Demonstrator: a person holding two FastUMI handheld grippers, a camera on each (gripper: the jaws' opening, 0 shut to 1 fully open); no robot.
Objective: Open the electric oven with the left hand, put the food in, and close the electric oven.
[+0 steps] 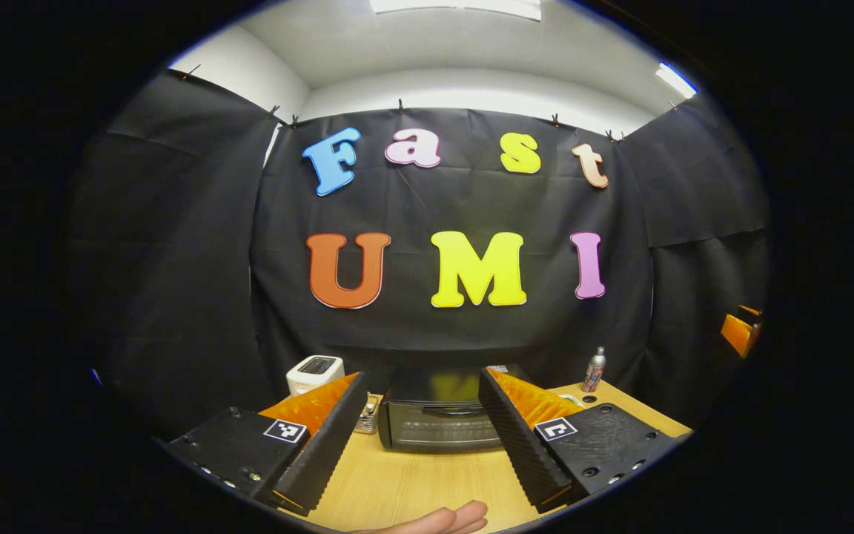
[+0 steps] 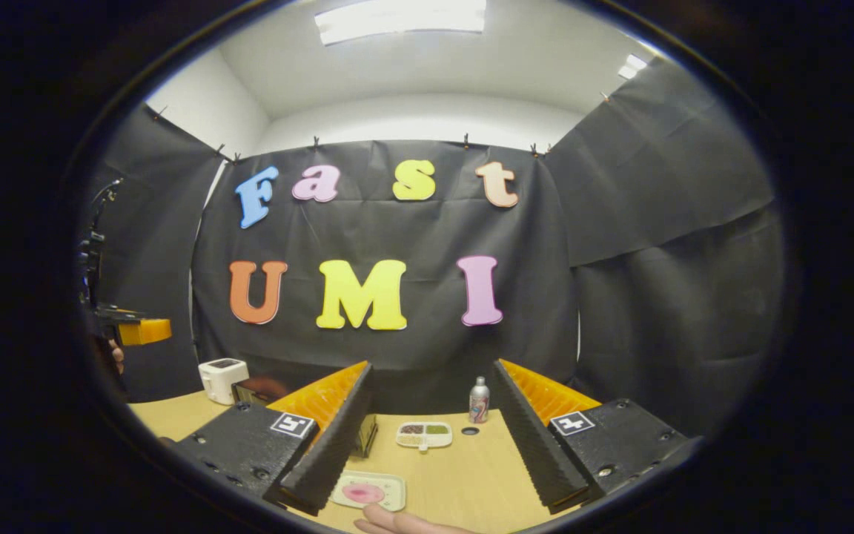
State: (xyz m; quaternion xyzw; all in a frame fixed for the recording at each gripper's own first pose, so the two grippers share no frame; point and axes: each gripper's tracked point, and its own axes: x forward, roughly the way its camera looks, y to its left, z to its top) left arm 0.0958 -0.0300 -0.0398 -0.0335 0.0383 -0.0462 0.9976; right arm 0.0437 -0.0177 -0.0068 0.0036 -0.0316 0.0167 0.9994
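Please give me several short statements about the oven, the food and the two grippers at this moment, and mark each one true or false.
1. The electric oven has its door closed. True.
2. The left gripper is clamped on the oven's handle. False: its jaws stand open, short of the oven.
3. The tray with pink food lies on the wooden table. True.
4. The right gripper holds the small metal bottle. False: it is open and empty; the bottle stands on the table beyond it.
5. A white toaster stands beside the oven. True.
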